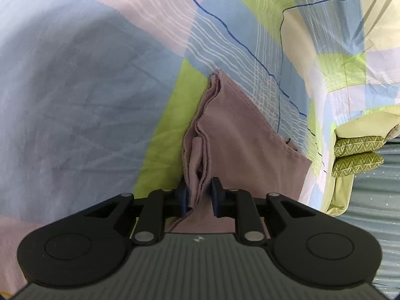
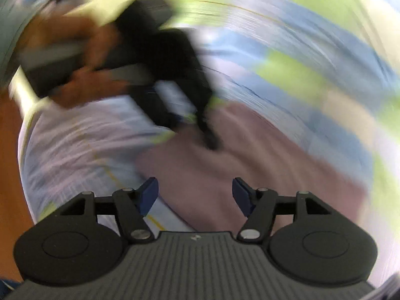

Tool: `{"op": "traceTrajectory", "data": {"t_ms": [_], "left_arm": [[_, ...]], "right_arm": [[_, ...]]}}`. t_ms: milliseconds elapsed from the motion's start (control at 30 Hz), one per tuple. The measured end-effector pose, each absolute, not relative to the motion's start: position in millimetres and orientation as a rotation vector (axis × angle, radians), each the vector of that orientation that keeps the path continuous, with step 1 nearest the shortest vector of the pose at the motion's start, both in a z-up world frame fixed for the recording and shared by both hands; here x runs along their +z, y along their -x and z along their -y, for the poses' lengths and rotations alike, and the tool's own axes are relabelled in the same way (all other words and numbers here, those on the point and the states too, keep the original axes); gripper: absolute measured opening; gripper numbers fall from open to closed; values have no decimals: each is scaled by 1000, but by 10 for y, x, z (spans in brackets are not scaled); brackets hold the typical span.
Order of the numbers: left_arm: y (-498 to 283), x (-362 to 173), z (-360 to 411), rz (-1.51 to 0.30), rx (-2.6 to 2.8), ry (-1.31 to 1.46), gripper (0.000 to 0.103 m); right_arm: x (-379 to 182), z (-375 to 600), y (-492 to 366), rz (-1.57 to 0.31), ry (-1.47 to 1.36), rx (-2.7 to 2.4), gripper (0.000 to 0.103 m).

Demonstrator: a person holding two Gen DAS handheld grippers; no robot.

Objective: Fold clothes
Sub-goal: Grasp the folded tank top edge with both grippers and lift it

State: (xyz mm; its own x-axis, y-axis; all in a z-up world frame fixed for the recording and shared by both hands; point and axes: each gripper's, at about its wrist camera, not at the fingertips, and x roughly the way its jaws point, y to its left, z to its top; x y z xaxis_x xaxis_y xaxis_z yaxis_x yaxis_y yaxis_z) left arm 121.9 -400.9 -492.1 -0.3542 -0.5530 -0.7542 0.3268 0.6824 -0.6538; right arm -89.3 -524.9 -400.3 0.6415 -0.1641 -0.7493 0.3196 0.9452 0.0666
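A mauve garment (image 1: 237, 135) lies folded in several layers on a bed sheet (image 1: 82, 80) patterned in blue, green and pink. My left gripper (image 1: 200, 196) is shut on the stacked layered edge (image 1: 197, 170) of the garment at its near end. The right wrist view is heavily motion-blurred. There my right gripper (image 2: 195, 195) stands open above the mauve garment (image 2: 225, 160), with nothing between its fingers. The left gripper (image 2: 175, 80), held by a hand (image 2: 82, 50), appears there at the garment's far edge.
The sheet hangs over the bed's right edge (image 1: 337, 130). Two green patterned cushions (image 1: 357, 155) sit stacked beyond that edge, with a grey surface (image 1: 375, 200) below. An orange-brown floor (image 2: 10, 165) shows at the left of the right wrist view.
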Motion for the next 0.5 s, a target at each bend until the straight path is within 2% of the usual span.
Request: {"op": "traceTrajectory", "data": {"t_ms": [167,300,367,500], "left_arm": [[-1205,-4906,4101,-1697,-898,135,26],[-1226,-4939,4113,-1705,-867,135,26],[-1230,-4946,4134,-1705,-861,124,27],[-1243,-4955,4170,-1709,-860,107,27]], "right_arm": [[-4170,6237,1509,-746,-634,-386,71],[-4515,6744,1727,-690,-925,-299,57],[-4687,6998,1836,-657,-1069,-252,57],[-4860,7138,1738,-620,-1158,-157,57]]}}
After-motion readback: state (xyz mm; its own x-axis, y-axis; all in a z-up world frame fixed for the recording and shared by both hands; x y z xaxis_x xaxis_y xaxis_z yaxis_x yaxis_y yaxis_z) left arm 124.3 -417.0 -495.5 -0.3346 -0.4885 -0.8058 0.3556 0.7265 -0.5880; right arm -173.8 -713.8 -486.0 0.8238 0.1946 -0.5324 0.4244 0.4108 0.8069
